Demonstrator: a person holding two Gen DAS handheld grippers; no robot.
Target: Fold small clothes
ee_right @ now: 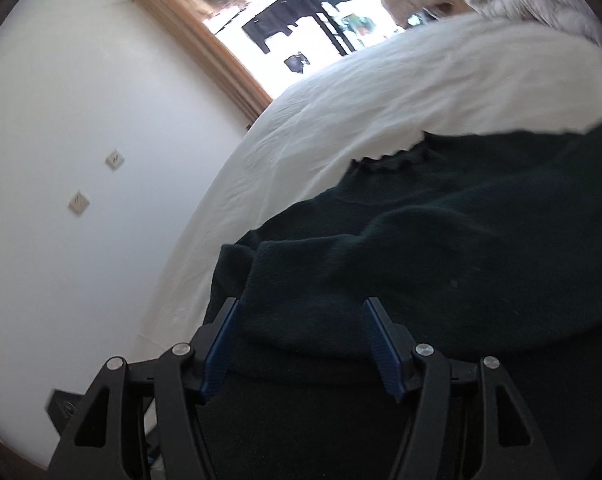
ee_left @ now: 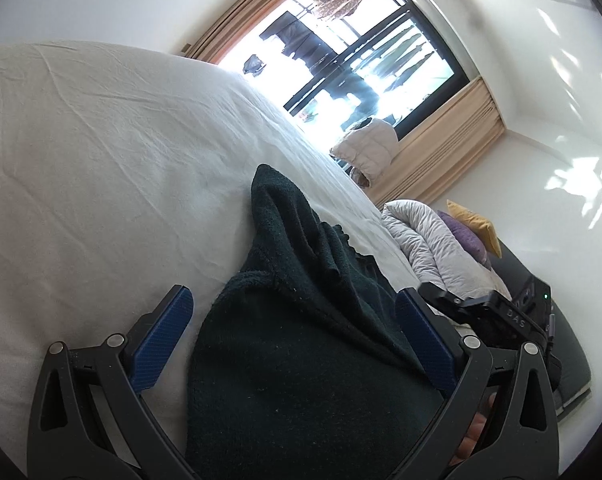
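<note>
A dark green knitted sweater point(ee_left: 301, 360) lies rumpled on the white bed sheet point(ee_left: 101, 160), with one fold standing up toward the window. My left gripper point(ee_left: 293, 294) is open wide; the sweater's bulk sits between its blue pads point(ee_left: 165, 340) without being pinched. In the right wrist view the same sweater point(ee_right: 461, 240) spreads across the sheet point(ee_right: 381, 100), its frilled neckline at the far edge. My right gripper point(ee_right: 301, 304) is open above a folded sleeve edge, and its pads point(ee_right: 381, 344) stand apart from the cloth.
A grey quilt point(ee_left: 433, 248) with purple and yellow cushions point(ee_left: 473, 228) is piled at the bed's far end. A window with beige curtains point(ee_left: 441, 152) lies beyond. A black device point(ee_left: 497, 312) and a person's fingers point(ee_left: 477, 428) show at the lower right. A white wall point(ee_right: 81, 160) flanks the bed.
</note>
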